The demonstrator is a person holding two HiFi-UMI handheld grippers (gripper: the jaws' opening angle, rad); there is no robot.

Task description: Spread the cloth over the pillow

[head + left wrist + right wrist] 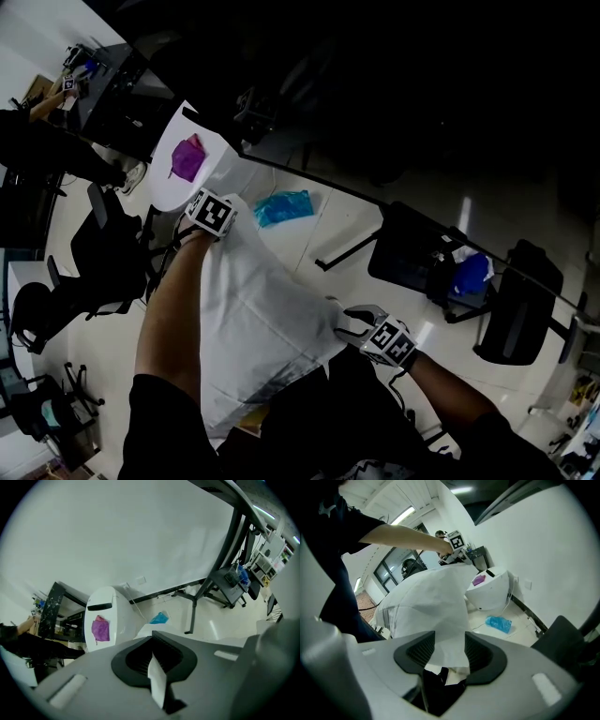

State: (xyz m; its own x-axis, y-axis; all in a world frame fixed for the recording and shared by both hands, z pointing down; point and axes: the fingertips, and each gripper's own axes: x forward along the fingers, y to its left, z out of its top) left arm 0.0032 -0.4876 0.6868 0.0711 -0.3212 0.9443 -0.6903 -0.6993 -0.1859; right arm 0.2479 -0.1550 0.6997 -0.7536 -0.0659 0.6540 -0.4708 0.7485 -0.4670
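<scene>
Cloth (253,319) hangs stretched between claws: left claw (157,679) clenched on its eleven-o'clock corner, right claw (445,660) grasping the three-o'clock edge; whatever lies beneath is hidden.

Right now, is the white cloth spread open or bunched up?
Spread open: the cloth hangs stretched between left gripper and right gripper, each clamping an edge.

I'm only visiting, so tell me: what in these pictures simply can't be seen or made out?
- The pillow: in the head view, the white cloth stretched between the left gripper and the right gripper covers whatever lies beneath. No view shows it.
- The upper half of the head view is too dark to read.
- The purple item is too small to identify in any view.
</scene>
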